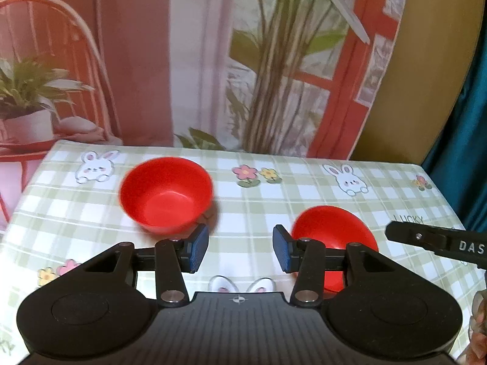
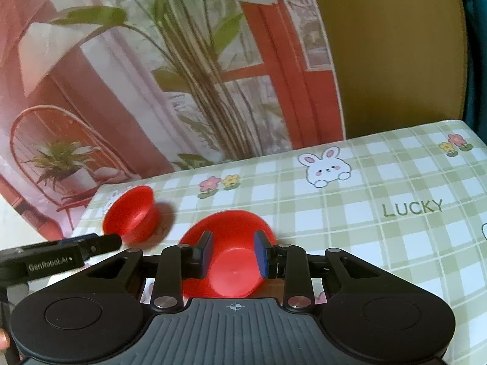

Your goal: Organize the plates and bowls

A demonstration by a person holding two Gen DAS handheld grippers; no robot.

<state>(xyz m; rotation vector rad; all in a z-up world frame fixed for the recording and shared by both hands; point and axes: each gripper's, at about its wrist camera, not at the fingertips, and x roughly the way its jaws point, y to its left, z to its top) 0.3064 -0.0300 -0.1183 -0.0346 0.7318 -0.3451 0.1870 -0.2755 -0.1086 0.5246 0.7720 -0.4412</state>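
Two red bowls are on the checked tablecloth (image 1: 274, 200). The left bowl (image 1: 166, 194) (image 2: 131, 216) is blurred and tilted toward me, just beyond my left gripper (image 1: 240, 249) (image 2: 112, 241). That gripper is open, with only cloth between its blue pads (image 1: 197, 249). The right bowl (image 1: 334, 237) (image 2: 228, 258) rests on the cloth, partly hidden behind the left gripper's right finger. My right gripper (image 2: 234, 255) (image 1: 392, 234) hovers over this bowl. Its jaws stand apart and the bowl's inside shows between the pads (image 2: 261, 254), which do not press on it.
The table (image 2: 365, 243) ends at a far edge against a printed backdrop (image 1: 274, 60) of plants, a chair and a red window frame. A teal curtain (image 1: 468, 121) hangs at the right. The cloth to the right of the bowls carries the word LUCKY (image 2: 412, 206).
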